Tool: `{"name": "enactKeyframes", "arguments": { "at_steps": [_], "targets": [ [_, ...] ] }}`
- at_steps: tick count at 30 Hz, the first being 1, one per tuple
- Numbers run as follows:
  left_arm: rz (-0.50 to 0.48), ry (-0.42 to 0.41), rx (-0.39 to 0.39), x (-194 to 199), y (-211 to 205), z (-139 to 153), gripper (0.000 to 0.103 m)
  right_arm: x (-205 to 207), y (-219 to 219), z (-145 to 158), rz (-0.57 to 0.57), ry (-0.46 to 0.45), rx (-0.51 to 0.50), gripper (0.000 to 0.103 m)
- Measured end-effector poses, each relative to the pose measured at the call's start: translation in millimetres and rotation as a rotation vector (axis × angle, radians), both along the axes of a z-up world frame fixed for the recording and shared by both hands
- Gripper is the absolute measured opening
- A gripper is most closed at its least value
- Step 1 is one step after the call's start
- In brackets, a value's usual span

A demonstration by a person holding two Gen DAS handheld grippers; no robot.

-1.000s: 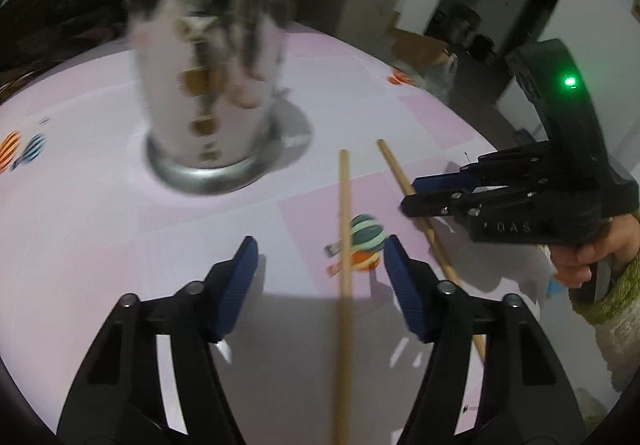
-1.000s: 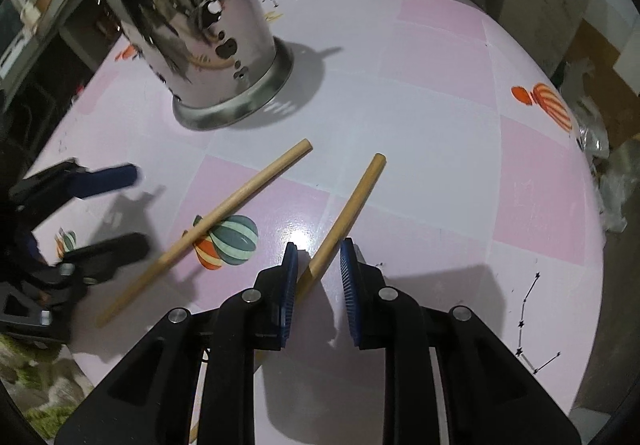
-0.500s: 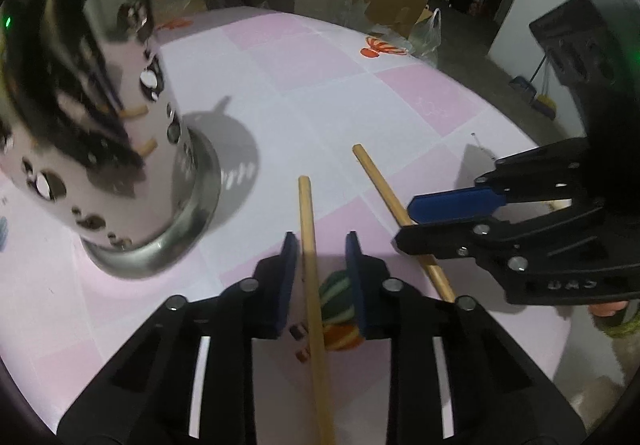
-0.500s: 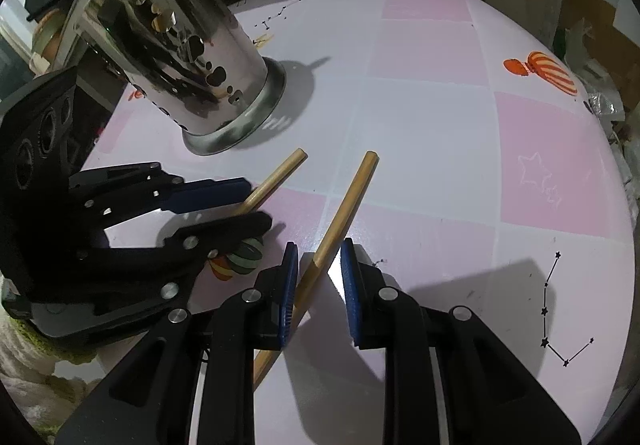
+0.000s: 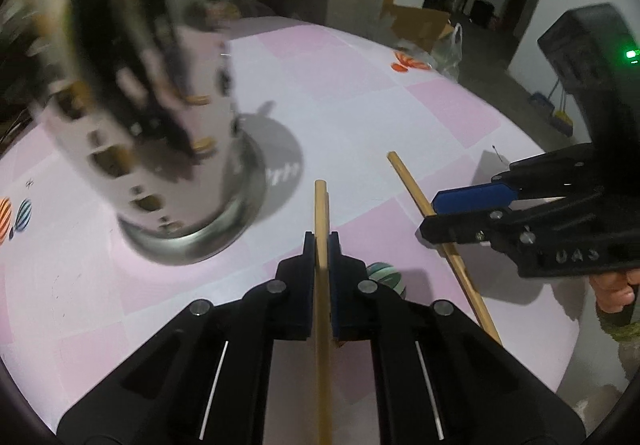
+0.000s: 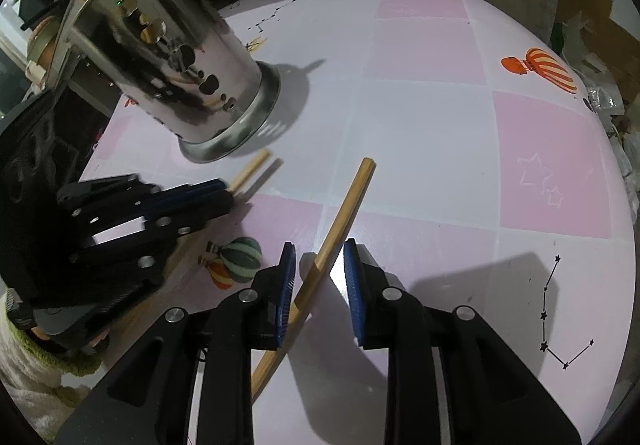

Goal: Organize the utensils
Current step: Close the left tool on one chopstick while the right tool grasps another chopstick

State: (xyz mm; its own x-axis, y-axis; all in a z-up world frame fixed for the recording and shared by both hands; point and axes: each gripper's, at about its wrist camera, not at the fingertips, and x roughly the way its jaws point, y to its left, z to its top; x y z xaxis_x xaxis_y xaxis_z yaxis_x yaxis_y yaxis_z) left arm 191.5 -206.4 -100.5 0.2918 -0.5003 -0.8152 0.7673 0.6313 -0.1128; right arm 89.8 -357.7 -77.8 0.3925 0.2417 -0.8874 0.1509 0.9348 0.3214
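A round table in a pink-and-white checked cloth fills the space, and on it stands a perforated steel utensil holder, already bristling with wooden sticks at its mouth. Two loose chopsticks lie on the cloth in front of it, near each other but apart.

The left gripper is clenched on the left chopstick, pads pressed on it a little behind its far tip, so most of its length trails back under the tool. The right gripper straddles the right chopstick; its jaws are opening, with daylight on both sides of the stick, so nothing is gripped there.

These sticks look light, stiff and smooth, I'd judge: easy to lift, apt to swivel in flat pads if pinched far from the middle. A hold nearer mid-length should keep one from drooping on its way to the holder.

The holder is smeared with blur in the left view, so its holes and contents read poorly there. The near ends of both chopsticks are hidden under the grippers. Whether the left chopstick has cleared the cloth I cannot tell.
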Motion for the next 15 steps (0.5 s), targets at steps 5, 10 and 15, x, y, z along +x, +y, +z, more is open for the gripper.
{"name": "enactKeyframes", "arguments": {
  "at_steps": [5,10,15],
  "targets": [
    [0.075,0.015,-0.04,7.1,30.6,4.3,0.005,11.4,5.7,0.0,0.004,0.008,-0.034,0.028],
    [0.166,0.067,-0.077,15.1,61.6,-0.1,0.005,23.6,24.9,0.0,0.055,0.0,-0.044,0.028],
    [0.237,0.108,-0.108,21.7,78.8,-4.3,0.005,34.4,47.4,-0.5,0.117,-0.006,-0.042,0.028]
  ]
}}
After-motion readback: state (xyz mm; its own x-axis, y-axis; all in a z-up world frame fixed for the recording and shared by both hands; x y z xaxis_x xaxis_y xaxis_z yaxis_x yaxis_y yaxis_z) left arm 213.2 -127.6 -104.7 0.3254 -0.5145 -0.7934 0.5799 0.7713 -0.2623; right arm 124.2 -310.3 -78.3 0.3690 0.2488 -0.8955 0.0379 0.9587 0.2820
